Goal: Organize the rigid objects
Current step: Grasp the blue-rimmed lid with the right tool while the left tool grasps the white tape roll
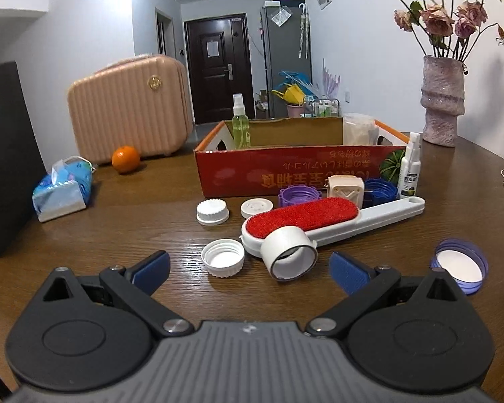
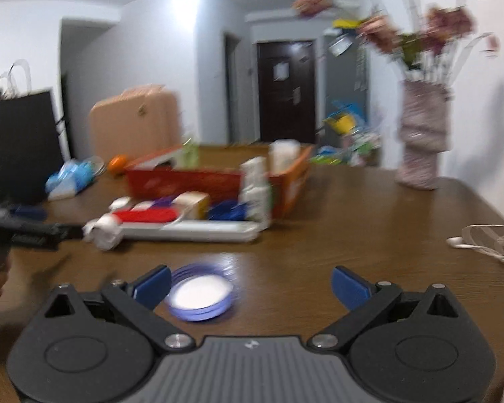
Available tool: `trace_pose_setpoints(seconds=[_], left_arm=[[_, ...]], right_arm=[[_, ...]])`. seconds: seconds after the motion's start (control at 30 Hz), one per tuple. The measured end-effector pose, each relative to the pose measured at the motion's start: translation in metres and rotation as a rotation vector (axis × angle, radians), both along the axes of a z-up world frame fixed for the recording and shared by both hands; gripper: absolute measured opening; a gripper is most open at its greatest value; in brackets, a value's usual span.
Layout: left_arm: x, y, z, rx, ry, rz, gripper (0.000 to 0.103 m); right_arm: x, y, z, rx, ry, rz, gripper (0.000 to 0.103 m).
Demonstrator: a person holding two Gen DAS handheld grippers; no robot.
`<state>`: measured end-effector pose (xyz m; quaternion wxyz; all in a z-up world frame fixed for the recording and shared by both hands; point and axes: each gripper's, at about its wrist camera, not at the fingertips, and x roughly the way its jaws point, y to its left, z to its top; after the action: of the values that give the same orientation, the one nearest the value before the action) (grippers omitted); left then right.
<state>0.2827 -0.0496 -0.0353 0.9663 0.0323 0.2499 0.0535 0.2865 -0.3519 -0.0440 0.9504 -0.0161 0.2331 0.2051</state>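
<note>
My left gripper (image 1: 250, 270) is open and empty above the wooden table, just short of a white tape roll (image 1: 289, 253) and an upturned white cap (image 1: 223, 257). Behind them lie a red-and-white lint brush (image 1: 319, 220), two more white caps (image 1: 212, 212), a purple cap (image 1: 299, 195), a cream plug (image 1: 346, 186), a dark blue cap (image 1: 381, 191) and a small spray bottle (image 1: 410, 168). A red cardboard box (image 1: 285, 168) holds a green spray bottle (image 1: 241, 124). My right gripper (image 2: 250, 283) is open and empty; a blue-rimmed lid (image 2: 201, 294) lies by its left finger. That view is blurred.
A pink suitcase (image 1: 127, 117), an orange (image 1: 126, 158), a tissue pack (image 1: 62, 188) and a black bag (image 1: 6, 161) stand at the left. A vase of dried roses (image 1: 442, 100) is at the back right. White earphones (image 2: 480, 238) lie at the right edge.
</note>
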Motion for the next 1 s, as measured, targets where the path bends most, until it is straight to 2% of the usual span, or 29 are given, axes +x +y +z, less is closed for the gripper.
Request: trace_pose_setpoints(seconds=[0.13,0.33,0.5,0.57,0.63,0.67,0.7,0.87,1.0], left_arm=[[0.017,0.011,-0.007,-0.062,0.046,-0.041,0.101],[0.040,0.032,-0.018,-0.131,0.112,-0.036,0.090],[0.038,0.018,-0.013,-0.172,0.068,-0.095,0.088],[0.040,0.011,-0.012,-0.189,0.061,-0.122,0.088],[0.047,0.002,-0.014,-0.163,0.057,-0.106,0.076],[0.050,-0.002,-0.015,-0.146,0.061,-0.094,0.059],[0.053,-0.004,-0.016,-0.135,0.066,-0.079,0.048],[0.051,-0.003,-0.016,-0.144,0.075,-0.056,0.047],[0.027,0.003,-0.007,-0.144,0.054,-0.072,0.047]], right_arm=[[0.013,0.034,-0.009,-0.042,0.035,0.043,0.094],[0.033,0.065,-0.024,-0.093,0.091,0.052,0.090],[0.046,0.074,-0.030,-0.110,0.134,0.024,0.067],[0.049,0.077,-0.031,-0.122,0.137,0.024,0.066],[0.050,0.080,-0.031,-0.120,0.138,0.021,0.066],[0.051,0.081,-0.031,-0.118,0.142,0.017,0.066],[0.051,0.082,-0.031,-0.118,0.144,0.013,0.066],[0.049,0.086,-0.028,-0.130,0.145,-0.007,0.066],[0.030,0.090,-0.018,-0.104,0.109,-0.005,0.065]])
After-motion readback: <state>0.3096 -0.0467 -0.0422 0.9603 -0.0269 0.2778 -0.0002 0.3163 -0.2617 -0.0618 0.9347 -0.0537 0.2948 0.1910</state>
